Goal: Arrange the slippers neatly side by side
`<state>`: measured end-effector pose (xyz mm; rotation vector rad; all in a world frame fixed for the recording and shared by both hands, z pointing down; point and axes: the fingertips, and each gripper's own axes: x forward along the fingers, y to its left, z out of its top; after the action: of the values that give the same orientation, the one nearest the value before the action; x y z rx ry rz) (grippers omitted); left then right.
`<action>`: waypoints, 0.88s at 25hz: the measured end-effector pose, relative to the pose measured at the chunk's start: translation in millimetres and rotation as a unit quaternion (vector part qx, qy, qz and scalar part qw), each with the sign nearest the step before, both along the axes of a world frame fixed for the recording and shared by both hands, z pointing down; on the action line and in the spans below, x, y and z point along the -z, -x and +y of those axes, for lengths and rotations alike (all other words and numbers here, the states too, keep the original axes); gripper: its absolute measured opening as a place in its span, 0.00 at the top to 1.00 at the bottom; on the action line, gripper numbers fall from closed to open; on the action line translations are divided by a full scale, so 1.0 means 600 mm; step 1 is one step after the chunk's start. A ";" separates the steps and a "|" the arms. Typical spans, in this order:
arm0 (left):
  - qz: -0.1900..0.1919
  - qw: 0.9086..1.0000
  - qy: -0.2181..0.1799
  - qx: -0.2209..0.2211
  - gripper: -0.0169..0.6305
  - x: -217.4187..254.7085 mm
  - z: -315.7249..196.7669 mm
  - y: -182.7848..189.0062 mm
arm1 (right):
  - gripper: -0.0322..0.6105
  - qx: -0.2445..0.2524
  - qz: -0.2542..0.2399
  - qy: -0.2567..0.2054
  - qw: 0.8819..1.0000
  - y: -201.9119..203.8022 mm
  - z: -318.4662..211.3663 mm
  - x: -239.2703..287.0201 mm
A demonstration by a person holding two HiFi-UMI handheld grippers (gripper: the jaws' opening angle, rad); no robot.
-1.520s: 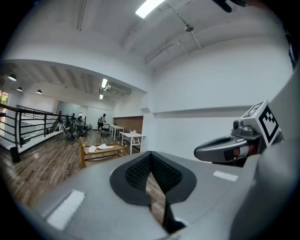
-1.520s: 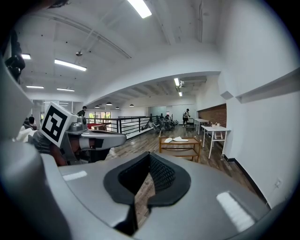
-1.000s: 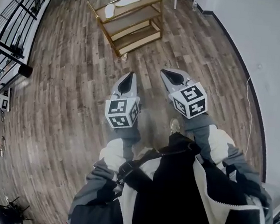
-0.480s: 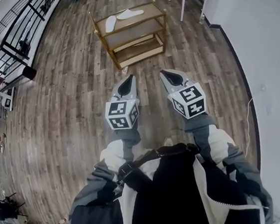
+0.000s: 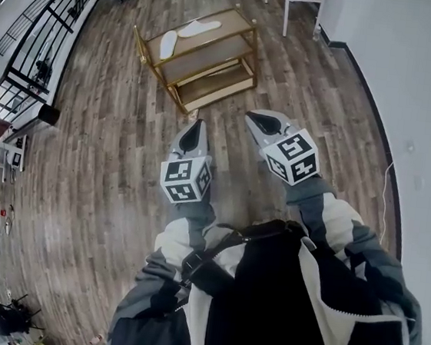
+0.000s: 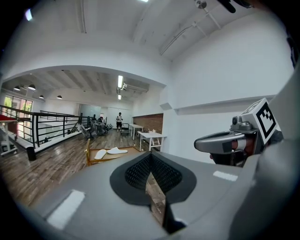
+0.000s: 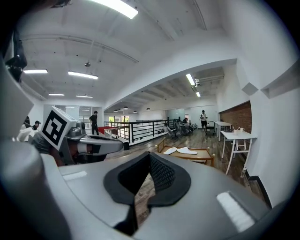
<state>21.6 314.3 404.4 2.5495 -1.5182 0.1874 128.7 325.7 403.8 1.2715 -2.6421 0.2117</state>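
Head view shows two flat white slippers lying crooked on a gold-framed wooden shelf. Left gripper and right gripper are pressed together, empty, well apart from them. Nothing is tidied yet.

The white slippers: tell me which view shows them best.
The head view: it looks down on the slippers, showing both full outlines, lying at an angle to each other on the top shelf of the gold rack. The left gripper view and the right gripper view catch them from low and far off, as small flat shapes.
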 end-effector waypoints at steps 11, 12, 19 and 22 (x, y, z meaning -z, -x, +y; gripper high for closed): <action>0.000 1.000 0.018 -0.006 0.97 -0.029 -0.091 0.012 | 0.93 0.006 0.014 0.001 1.000 0.016 -0.092 -0.014; 0.000 1.000 0.017 -0.009 0.97 -0.028 -0.105 0.014 | 0.92 0.005 0.013 0.001 1.000 0.020 -0.105 -0.013; -0.002 0.999 0.021 -0.046 0.97 -0.024 -0.218 0.019 | 0.91 -0.008 0.011 0.005 1.000 0.053 -0.220 -0.006; 0.000 0.999 0.018 -0.052 0.97 -0.018 -0.276 0.043 | 0.91 -0.013 0.013 0.004 1.000 0.080 -0.275 -0.002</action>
<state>-4.4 148.9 415.2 2.6014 -1.3719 0.2263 80.6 160.9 405.3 1.2969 -2.6029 0.2088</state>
